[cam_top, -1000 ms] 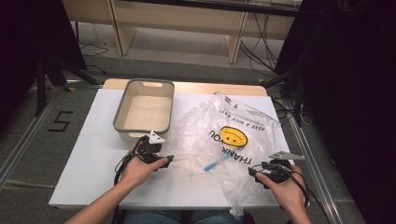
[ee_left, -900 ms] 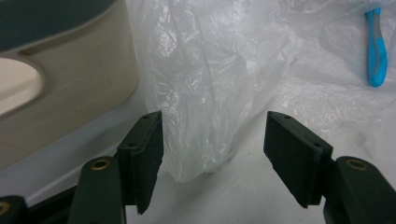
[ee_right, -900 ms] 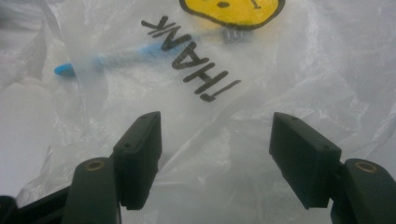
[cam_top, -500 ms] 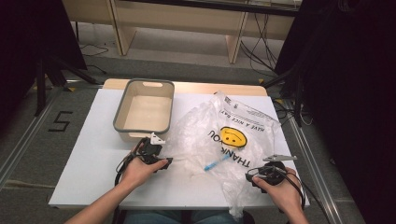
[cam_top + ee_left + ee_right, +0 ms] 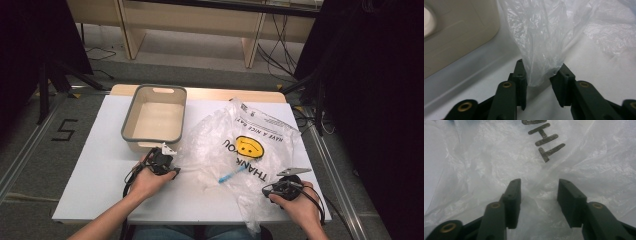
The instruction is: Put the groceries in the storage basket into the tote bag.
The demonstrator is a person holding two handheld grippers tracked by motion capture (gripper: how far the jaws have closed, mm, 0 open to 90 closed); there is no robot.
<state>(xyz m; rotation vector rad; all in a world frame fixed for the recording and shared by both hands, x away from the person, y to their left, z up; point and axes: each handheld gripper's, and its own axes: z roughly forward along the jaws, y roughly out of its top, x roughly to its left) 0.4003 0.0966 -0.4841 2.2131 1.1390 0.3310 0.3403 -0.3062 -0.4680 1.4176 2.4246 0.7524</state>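
Left tongs point(image 5: 541, 82): you hold them at about 7 o'clock on the counter point(image 5: 95, 165), just in front of the tub. The jaws stand apart, and a fold of the plastic bag point(image 5: 541, 42) hangs down between them. It touches the inner faces, but the jaws do not pinch it.

Right tongs point(image 5: 539, 202): you hold them at about 5 o'clock, over the near edge of the bag point(image 5: 584, 170). The jaws are wide apart with only crumpled film under them; they grip nothing.

Plastic bag point(image 5: 250, 150): clear and crumpled, it lies from the middle of the counter toward 3 o'clock. It carries a yellow smiley face point(image 5: 249, 147) and black printed letters.

Blue thing point(image 5: 231, 175): a small, slim blue object lies at the bag near 6 o'clock, between your two hands. You cannot tell what it is.

Tub point(image 5: 131, 134): a beige tub with a grey rim stands at about 11 o'clock, just beside the left edge of the bag.

Left hand point(image 5: 147, 181): it is wrapped around the handle of the left tongs point(image 5: 169, 161).

Right hand point(image 5: 295, 202): it is wrapped around the right tongs point(image 5: 280, 187).
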